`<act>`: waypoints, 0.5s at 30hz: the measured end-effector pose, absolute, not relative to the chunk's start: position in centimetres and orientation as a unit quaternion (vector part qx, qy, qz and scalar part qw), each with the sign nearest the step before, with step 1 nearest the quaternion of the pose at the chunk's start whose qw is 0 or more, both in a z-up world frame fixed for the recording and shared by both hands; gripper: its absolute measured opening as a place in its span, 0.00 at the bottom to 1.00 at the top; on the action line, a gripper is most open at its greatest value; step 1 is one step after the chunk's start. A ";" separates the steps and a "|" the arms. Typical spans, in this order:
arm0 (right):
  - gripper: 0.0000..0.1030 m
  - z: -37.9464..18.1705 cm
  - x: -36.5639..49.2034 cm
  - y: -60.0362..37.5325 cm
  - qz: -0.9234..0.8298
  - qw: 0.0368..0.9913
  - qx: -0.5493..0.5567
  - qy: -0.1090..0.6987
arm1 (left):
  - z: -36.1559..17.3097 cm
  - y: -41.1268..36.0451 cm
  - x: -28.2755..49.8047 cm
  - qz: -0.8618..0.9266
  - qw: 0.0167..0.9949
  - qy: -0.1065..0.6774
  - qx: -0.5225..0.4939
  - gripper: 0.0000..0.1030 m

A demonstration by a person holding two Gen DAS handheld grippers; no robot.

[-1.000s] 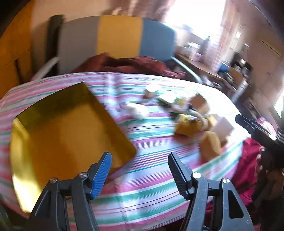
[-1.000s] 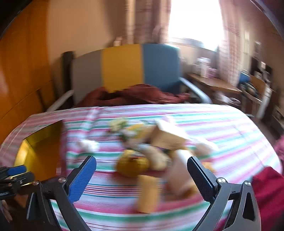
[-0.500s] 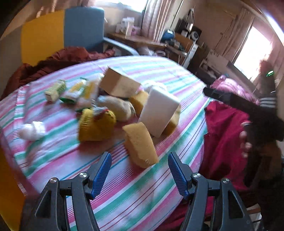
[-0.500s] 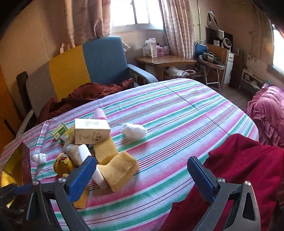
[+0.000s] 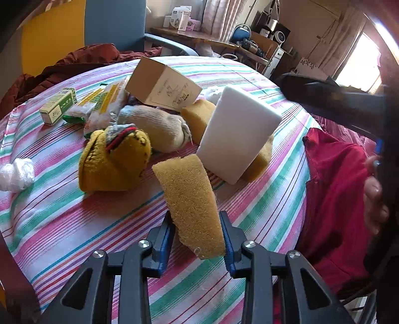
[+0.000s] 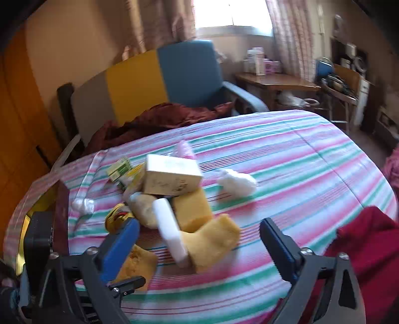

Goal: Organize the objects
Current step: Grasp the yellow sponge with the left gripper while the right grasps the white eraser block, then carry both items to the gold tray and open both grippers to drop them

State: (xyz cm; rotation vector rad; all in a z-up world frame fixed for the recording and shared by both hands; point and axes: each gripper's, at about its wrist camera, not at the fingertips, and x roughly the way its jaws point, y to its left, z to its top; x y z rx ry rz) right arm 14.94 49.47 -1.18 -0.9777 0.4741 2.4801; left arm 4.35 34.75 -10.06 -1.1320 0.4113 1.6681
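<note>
Left wrist view: left gripper [image 5: 197,230] clamped on the yellow sponge [image 5: 190,199], its length running toward twelve o'clock; right gripper [image 6: 199,245] closing, nothing pinched.

i'm looking into a lived-in home room: a striped cloth [image 6: 286,159] covering the table, an armchair [image 6: 174,74] standing behind it, curtains [image 6: 286,32] hanging by the window [image 6: 232,12], a cluttered desk [image 6: 274,82] sitting beyond.

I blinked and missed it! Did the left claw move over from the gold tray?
Yes. The left claw swung away from the gold tray, across the striped tablecloth to the pile, and is now shut on the yellow sponge.
</note>
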 end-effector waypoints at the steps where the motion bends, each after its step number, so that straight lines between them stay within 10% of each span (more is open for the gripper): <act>1: 0.82 -1.4 14.4 49.2 0.894 0.211 -0.359 0.165 | -9.9 34.4 4.3 0.698 0.515 0.170 -0.467 0.32; 8: 0.23 -4.4 10.9 48.5 0.878 0.188 -0.417 0.144 | -8.3 32.0 3.5 0.715 0.512 0.159 -0.448 0.32; 15: 0.18 -2.5 11.1 47.1 0.890 0.181 -0.399 0.129 | -5.8 28.2 2.0 0.751 0.480 0.121 -0.437 0.32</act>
